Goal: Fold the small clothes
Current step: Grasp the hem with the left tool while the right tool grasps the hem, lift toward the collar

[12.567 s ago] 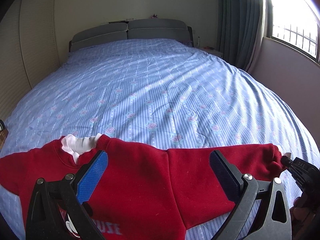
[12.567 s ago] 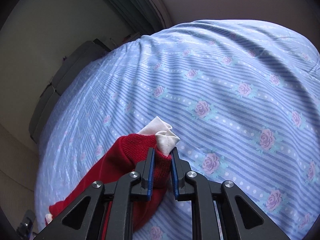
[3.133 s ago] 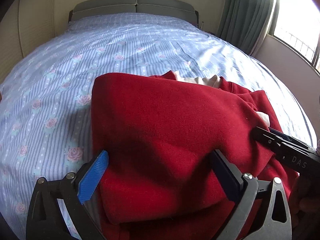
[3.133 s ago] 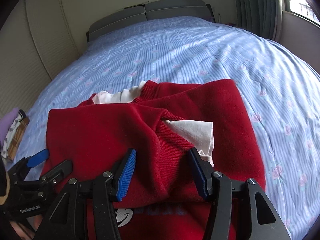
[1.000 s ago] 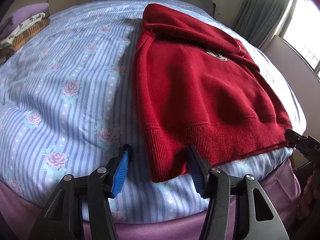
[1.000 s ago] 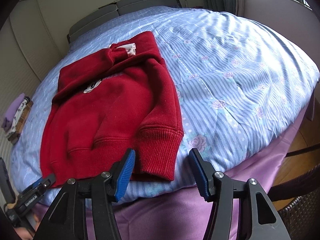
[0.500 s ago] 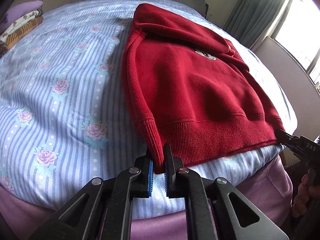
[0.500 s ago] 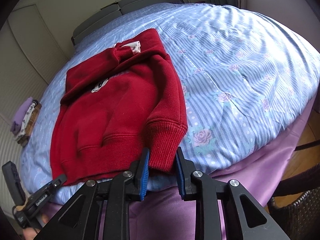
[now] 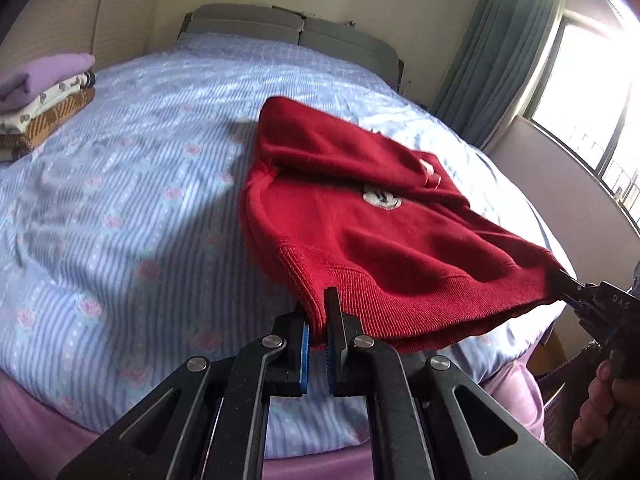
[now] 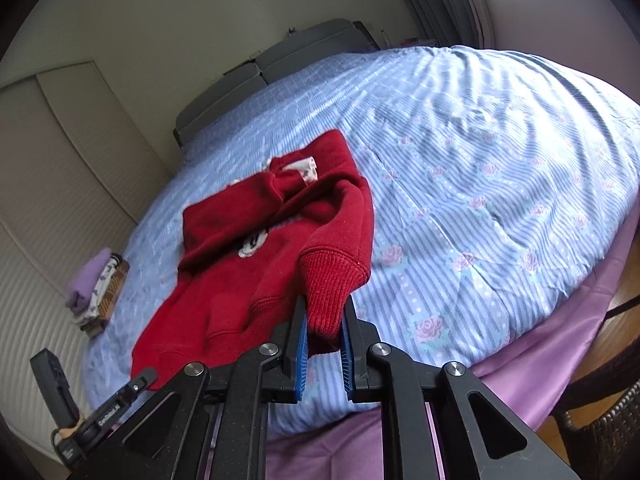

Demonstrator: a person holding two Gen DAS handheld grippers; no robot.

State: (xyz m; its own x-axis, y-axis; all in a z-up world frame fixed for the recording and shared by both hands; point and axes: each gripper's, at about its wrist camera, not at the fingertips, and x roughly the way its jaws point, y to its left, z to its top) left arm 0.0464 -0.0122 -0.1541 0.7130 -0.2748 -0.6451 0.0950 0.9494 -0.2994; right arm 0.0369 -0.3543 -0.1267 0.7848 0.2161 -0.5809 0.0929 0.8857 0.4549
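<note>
On a bed spread with a blue rose-striped cover, a grey headboard and curtained window behind — a stack of folded clothes sits at the far left edge. The red sweatshirt hangs raised at its ribbed hem — left claw clamped on one hem corner, right claw pinching the other.

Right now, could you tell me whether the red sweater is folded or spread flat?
Partly folded: the sweater has its sleeves folded in, and both grippers pinch its ribbed hem, lifting it off the bed.
</note>
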